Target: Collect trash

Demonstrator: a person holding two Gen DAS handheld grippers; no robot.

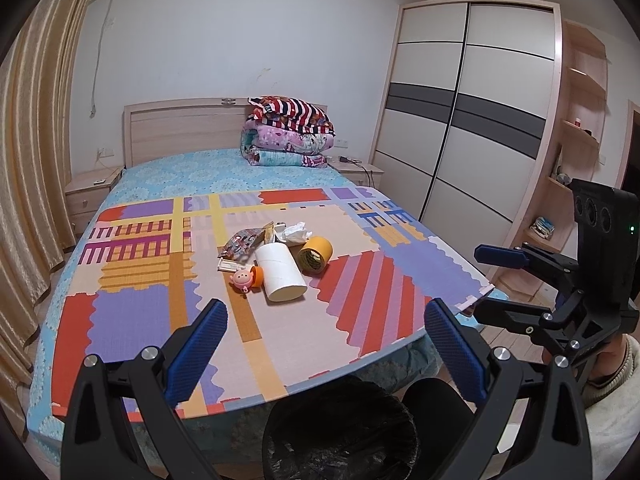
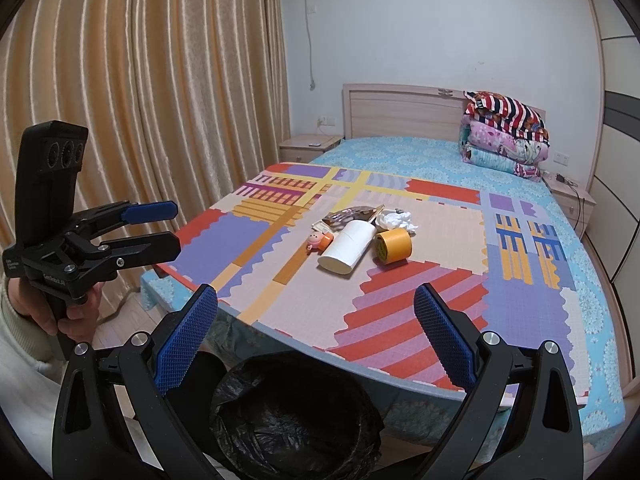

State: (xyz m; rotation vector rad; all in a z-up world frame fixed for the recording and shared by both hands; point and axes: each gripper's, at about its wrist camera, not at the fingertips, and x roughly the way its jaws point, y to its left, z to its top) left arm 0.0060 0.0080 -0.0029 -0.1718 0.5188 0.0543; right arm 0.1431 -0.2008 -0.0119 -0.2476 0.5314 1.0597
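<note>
A pile of items lies mid-mat on the bed: a white paper roll (image 1: 280,276) (image 2: 347,248), a yellow tape roll (image 1: 315,255) (image 2: 394,246), a crumpled white tissue (image 1: 294,232) (image 2: 396,220), a brown wrapper (image 1: 240,245) (image 2: 352,213) and a pink pig toy with an orange cup (image 1: 246,278) (image 2: 320,241). A bin lined with a black bag (image 1: 340,432) (image 2: 296,416) stands below the bed's near edge. My left gripper (image 1: 326,350) (image 2: 160,226) is open and empty above the bin. My right gripper (image 2: 316,338) (image 1: 486,284) is open and empty beside it.
The colourful foam mat (image 1: 140,312) (image 2: 400,320) covers the near half of the bed. Folded quilts (image 1: 288,132) (image 2: 504,136) sit by the headboard. Curtains (image 2: 140,120) hang at left, a wardrobe (image 1: 460,120) stands at right, nightstands flank the bed.
</note>
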